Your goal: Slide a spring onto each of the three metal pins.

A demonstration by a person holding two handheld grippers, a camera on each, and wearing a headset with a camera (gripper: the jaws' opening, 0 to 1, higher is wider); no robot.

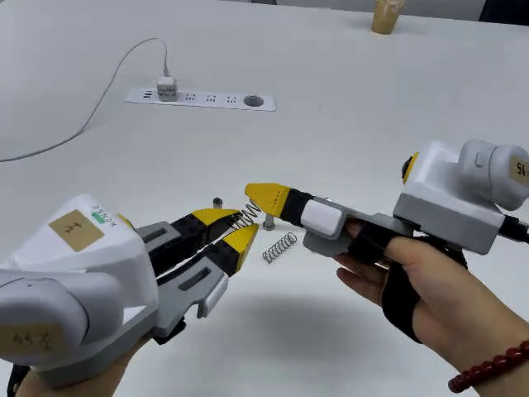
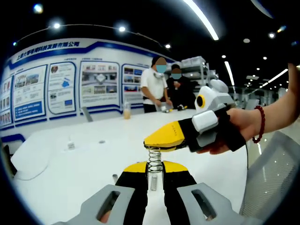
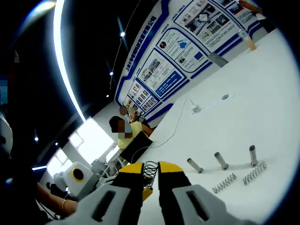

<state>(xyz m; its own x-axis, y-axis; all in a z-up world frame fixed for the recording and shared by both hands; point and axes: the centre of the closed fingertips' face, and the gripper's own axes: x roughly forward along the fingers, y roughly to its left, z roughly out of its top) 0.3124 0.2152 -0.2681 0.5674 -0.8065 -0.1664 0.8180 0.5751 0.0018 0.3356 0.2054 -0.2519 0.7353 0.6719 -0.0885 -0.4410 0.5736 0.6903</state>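
meeting tip to tip, left gripper (image 1: 238, 231) pinches the spring (image 2: 154, 159); right gripper (image 1: 258, 195) touches its top, grip unclear.

Tabletop (image 1: 347, 124) matt white, smooth. Left tool (image 1: 235, 227) and right tool (image 1: 254, 195): matt white and grey plastic shells, black jaws, glossy yellow plastic tips. Spring (image 2: 154, 161): shiny bare metal wire. Pins (image 3: 219, 160): dull grey metal. Glove (image 1: 397, 289): black cloth. Bracelet (image 1: 492, 368): glossy dark-red beads. Power strip (image 1: 201, 99): white plastic.

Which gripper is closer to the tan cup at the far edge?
Right. The right gripper reaches in from the cup's side; the left gripper sits lower-left, nearer the person.
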